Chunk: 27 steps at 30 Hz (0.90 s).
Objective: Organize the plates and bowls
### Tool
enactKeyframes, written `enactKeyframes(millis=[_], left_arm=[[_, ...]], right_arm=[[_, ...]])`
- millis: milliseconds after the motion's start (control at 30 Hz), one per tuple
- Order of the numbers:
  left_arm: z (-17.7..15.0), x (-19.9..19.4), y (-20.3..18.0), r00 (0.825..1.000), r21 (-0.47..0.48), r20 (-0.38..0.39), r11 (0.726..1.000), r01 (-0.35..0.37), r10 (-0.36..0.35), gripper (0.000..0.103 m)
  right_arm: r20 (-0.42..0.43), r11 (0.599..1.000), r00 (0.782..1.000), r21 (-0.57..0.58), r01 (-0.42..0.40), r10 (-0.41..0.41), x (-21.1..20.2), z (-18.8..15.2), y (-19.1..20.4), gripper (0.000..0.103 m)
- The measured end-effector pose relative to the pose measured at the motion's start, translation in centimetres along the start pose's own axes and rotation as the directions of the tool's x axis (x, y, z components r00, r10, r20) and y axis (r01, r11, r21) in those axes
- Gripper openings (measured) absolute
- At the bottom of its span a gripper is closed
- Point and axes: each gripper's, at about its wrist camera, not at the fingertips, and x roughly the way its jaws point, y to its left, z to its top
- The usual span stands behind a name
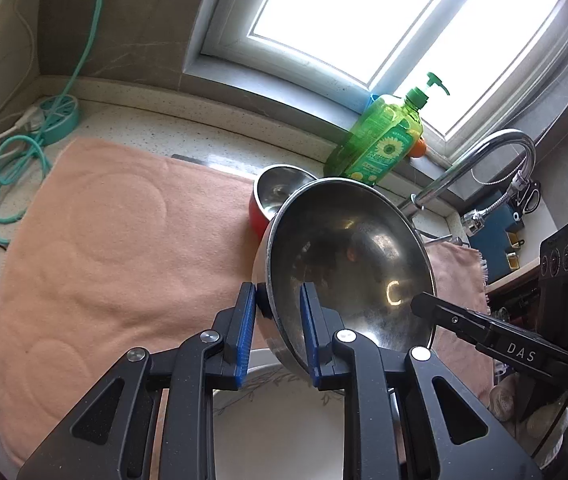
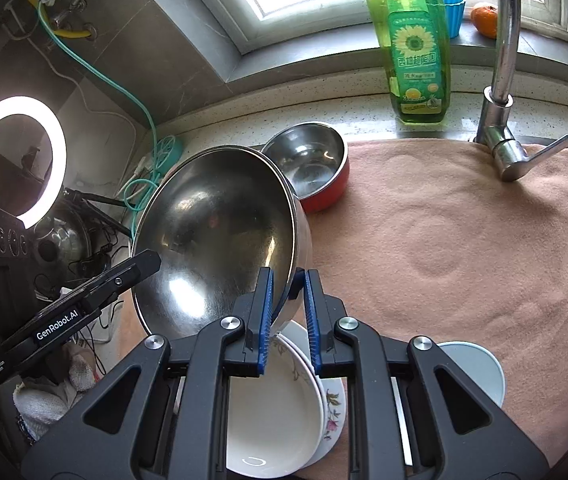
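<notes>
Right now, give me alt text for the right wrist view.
Both grippers hold a large steel bowl by opposite rims, tilted above stacked white plates; the right gripper pinches its near edge. Behind it, a red-sided steel bowl sits on a peach towel, near a green dish-soap bottle.

Setting: home kitchen, counter under a window. Evidence: curved chrome faucet (image 2: 503, 60) rising at the speckled pale stone countertop (image 2: 323, 108); green pump bottle of dish soap with sunflower label (image 2: 413, 52); peach-pink towel mat (image 2: 463, 240) spread over the counter; white-framed window (image 1: 363, 20) with an orange fruit (image 2: 485, 19) on its sill.
</notes>
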Motion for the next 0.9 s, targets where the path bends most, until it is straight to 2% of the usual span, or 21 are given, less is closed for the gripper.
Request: enactKeyframes(millis=[467,900], left_arm=[[-3.2,-5.5,8.0,0.996,-0.140,0.047,0.987,-0.073,0.080,0.020],[-7.5,-8.4,14.5,0.988,-0.280,0.036,0.951,-0.135,0.151,0.020]], right_arm=[[-0.112,0.988,0.991,-0.128,-0.084,0.070,4.6,-2.8,8.8,0.016],[-0.234,0.964,0.968,-0.226,-0.139,0.085,9.2,-6.0,14.5,0.017]])
